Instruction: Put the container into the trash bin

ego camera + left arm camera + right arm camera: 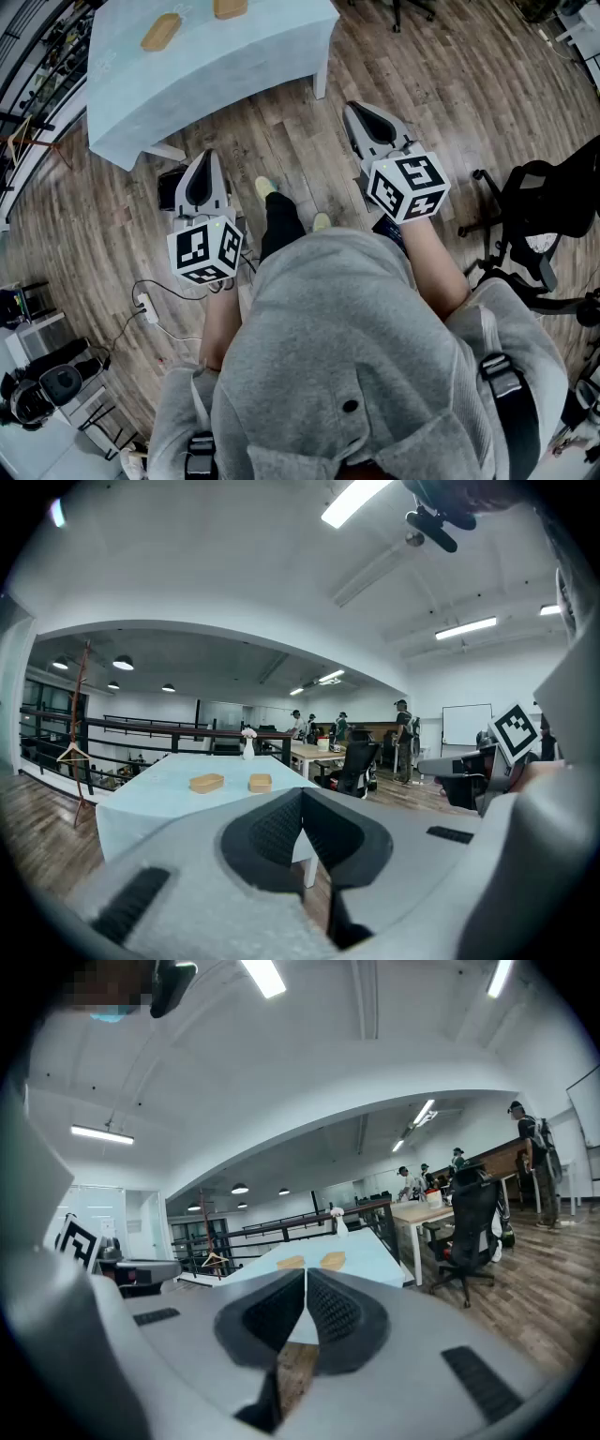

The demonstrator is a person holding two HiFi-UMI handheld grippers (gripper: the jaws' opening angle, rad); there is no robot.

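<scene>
Blue table (234,66) bears two shallow tan containers (161,31) (230,7); left gripper (208,155), right gripper (355,107) closed.

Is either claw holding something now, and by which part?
Nothing is held. The left claw and the right claw are both shut and empty.

Wood plank floor (450,84). A table (234,66) under pale blue cloth stands ahead, a black office chair (534,216) at the right. Strip lights (356,501) line the white ceiling (234,564); a dark railing (141,727) runs behind.
</scene>
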